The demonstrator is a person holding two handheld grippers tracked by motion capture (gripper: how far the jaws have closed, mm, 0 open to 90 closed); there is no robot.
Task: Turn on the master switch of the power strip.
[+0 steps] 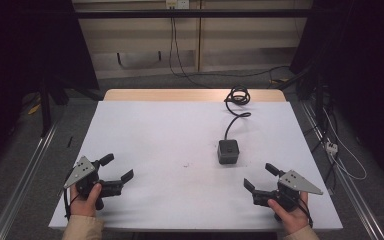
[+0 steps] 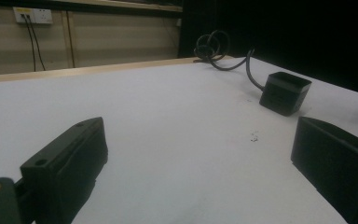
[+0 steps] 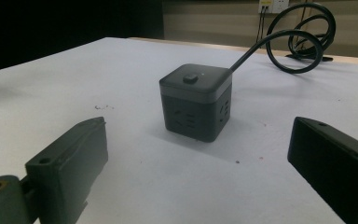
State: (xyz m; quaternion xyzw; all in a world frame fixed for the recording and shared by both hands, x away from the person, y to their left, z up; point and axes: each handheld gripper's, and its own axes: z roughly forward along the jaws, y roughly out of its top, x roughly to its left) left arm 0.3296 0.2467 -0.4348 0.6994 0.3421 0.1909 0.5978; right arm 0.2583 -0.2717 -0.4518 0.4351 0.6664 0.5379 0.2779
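Observation:
A dark cube power strip (image 1: 228, 151) (image 2: 285, 93) (image 3: 196, 100) stands on the white table (image 1: 170, 135), right of centre. It has a button on top and sockets on its sides. Its black cable (image 1: 236, 114) (image 3: 298, 42) runs to a coil (image 1: 238, 94) (image 2: 211, 46) at the far edge. My left gripper (image 1: 116, 167) (image 2: 200, 172) rests at the near left, open and holding nothing. My right gripper (image 1: 261, 176) (image 3: 200, 172) is at the near right, open, with the cube a short way ahead between its jaws' line.
A wall socket (image 2: 31, 15) (image 3: 271, 5) with plugged cables sits on the back wall. Loose cables (image 1: 340, 160) lie on the floor to the right of the table. A few small specks (image 1: 186, 164) mark the table centre.

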